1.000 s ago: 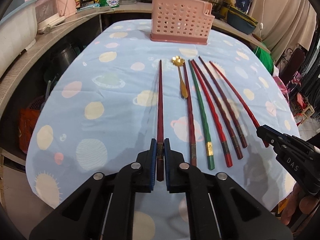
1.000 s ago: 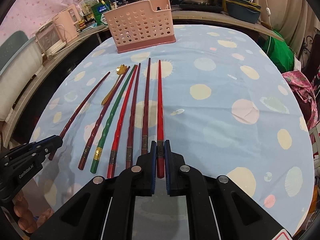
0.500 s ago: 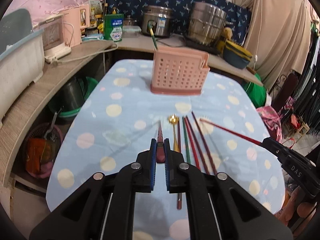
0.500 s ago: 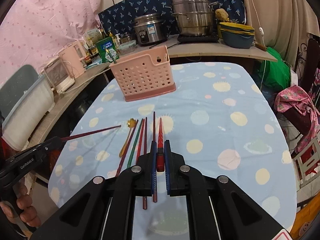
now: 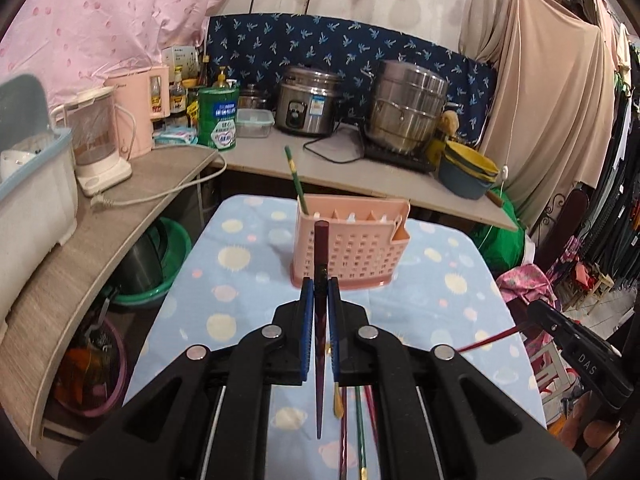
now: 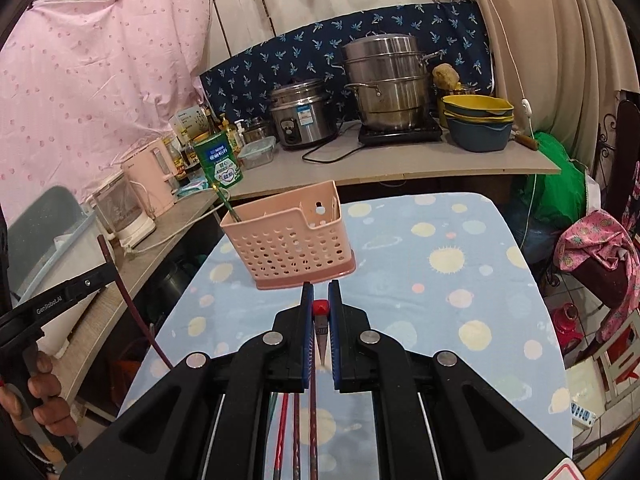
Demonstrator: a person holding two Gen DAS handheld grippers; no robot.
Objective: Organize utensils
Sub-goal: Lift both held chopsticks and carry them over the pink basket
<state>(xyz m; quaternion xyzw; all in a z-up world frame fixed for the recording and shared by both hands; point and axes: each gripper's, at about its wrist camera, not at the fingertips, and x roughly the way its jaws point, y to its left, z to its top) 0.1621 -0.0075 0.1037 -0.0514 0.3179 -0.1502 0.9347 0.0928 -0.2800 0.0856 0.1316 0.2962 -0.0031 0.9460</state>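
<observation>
Left gripper [image 5: 319,292], black with blue pads, is clenched on a dark maroon chopstick [image 5: 319,360]. The stick's long axis runs nearly vertical in the left wrist view: blunt end up in front of the holder, tapered tip hanging down between the gripper arms above the desk. In the right wrist view the same gripper [image 6: 102,274] appears at the left edge with the stick sloping downward.

Right gripper [image 6: 321,304], same build, is clenched on a bright red chopstick [image 6: 320,307]. The stick is seen almost end-on: square butt toward the holder, thin tip pointing back toward the camera.

Desk surface is a light blue cloth with pale planet and sun prints [image 6: 460,280]. On it, below the grippers, lie the remaining chopsticks [image 6: 296,432], roughly parallel, long axes running away from the camera. A gold spoon [image 5: 338,404] lies among them, only partly visible.

At the far end stands a pink perforated plastic utensil holder [image 6: 290,246]. One green chopstick [image 5: 296,184] stands in its left compartment, leaning left.

Beyond runs a grey counter [image 6: 400,168] carrying steel pots [image 6: 386,84], a rice cooker [image 6: 300,114], stacked bowls [image 6: 478,122] and a green tin [image 6: 220,162].
</observation>
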